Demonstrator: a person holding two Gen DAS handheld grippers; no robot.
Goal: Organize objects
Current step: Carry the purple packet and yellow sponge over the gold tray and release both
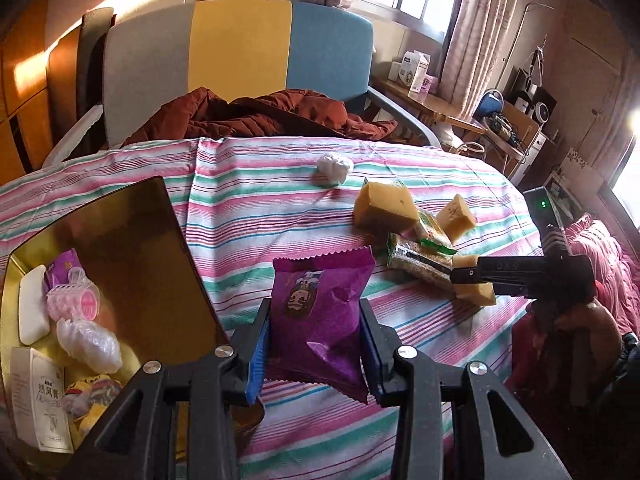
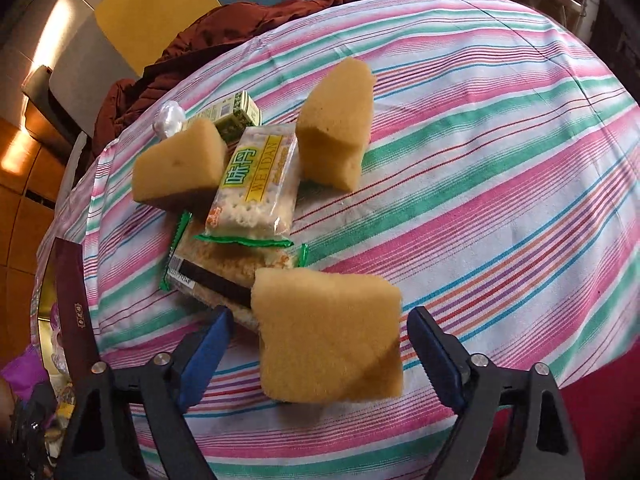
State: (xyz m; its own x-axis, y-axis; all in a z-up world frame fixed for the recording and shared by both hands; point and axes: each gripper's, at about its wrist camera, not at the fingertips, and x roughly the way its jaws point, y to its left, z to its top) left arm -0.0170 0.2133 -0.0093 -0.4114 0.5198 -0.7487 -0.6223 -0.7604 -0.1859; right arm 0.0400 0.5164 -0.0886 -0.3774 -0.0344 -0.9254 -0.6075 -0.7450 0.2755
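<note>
My left gripper (image 1: 315, 312) is shut on a purple snack packet (image 1: 324, 280), which stands upright between its blue pads above the striped tablecloth (image 1: 260, 208). The right gripper (image 2: 320, 314) points down over a yellow sponge block (image 2: 328, 336); its jaws stand either side of the block, with a gap showing at each pad. In the left wrist view, that right gripper (image 1: 466, 276) straddles the same sponge (image 1: 478, 294). Beyond lie two more sponge pieces (image 2: 180, 164) (image 2: 336, 128), two cracker packets (image 2: 256, 184) (image 2: 224, 272) and a small green carton (image 2: 236, 114).
A gold-lined box (image 1: 120, 248) sits at the left, holding a white bar (image 1: 32, 308), a pink roller (image 1: 76, 304), a clear plastic wad (image 1: 90, 340) and a white carton (image 1: 38, 396). A white crumpled ball (image 1: 335, 166) lies farther back. Behind it stands a chair (image 1: 240, 48) with a rust jacket (image 1: 256, 116).
</note>
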